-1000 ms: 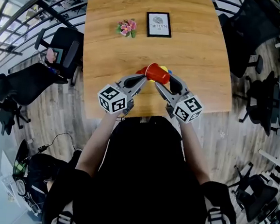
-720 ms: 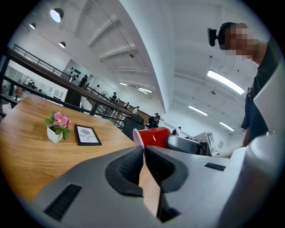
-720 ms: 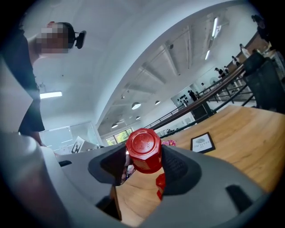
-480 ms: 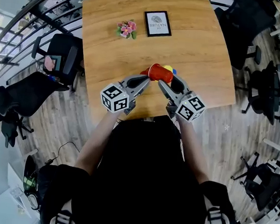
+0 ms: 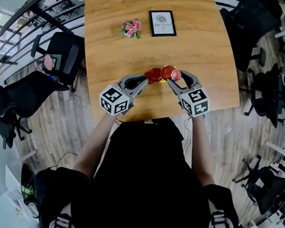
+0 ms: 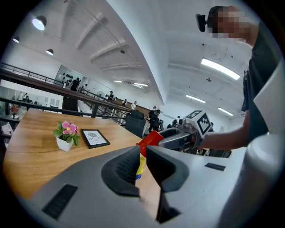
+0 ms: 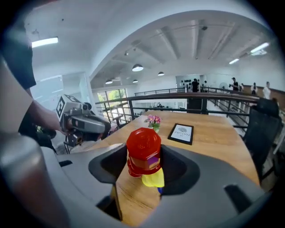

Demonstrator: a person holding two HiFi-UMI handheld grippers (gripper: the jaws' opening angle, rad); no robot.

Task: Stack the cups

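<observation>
The right gripper is pictured clamped on a translucent red plastic cup, held between its jaws over the wooden table, the left gripper, jaws closed, just beside it.

Bright, even light from ceiling lamps; heavy fisheye warping, dark corners in gripper views

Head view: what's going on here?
A person works two handheld grippers over a wooden table. The right gripper is closed on a red cup, with a yellow cup showing just under it. The left gripper is shut, its tip at a second red cup; whether it pinches that rim is unclear. The two red cups are side by side, not nested.
</observation>
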